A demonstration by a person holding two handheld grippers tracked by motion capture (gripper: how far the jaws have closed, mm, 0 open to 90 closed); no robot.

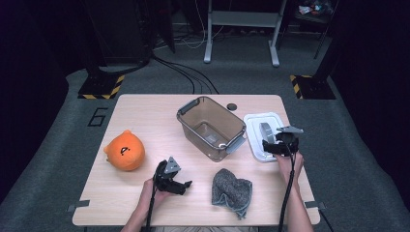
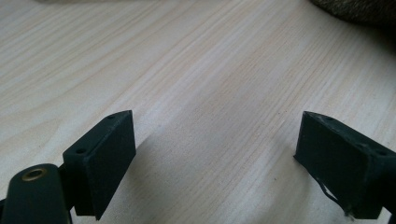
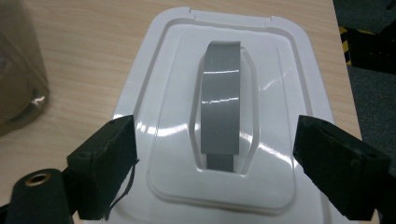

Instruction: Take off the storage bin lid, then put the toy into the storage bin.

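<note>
**Two grippers, one white lid, light wooden table**

Room: dark, grey carpet, cables and metal stand legs behind the table (image 1: 145, 111). On the table, largest first: brown translucent bin (image 1: 211, 126), orange plush (image 1: 124, 150), grey cloth (image 1: 232, 191). White lid (image 3: 177, 84) lies flat at the right edge, grey handle (image 3: 221, 107) upward, between the right gripper (image 3: 217, 163) fingers (image 3: 109, 154); jaws wide, pads clear of it. Left gripper (image 2: 215, 163): jaws wide over bare wood, beside the cloth.

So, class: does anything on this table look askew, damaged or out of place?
The white lid lies flat on the table beside the brown bin, which stands uncovered and skewed to the table edges. The grey cloth lies crumpled. Nothing looks spilled or broken.
</note>
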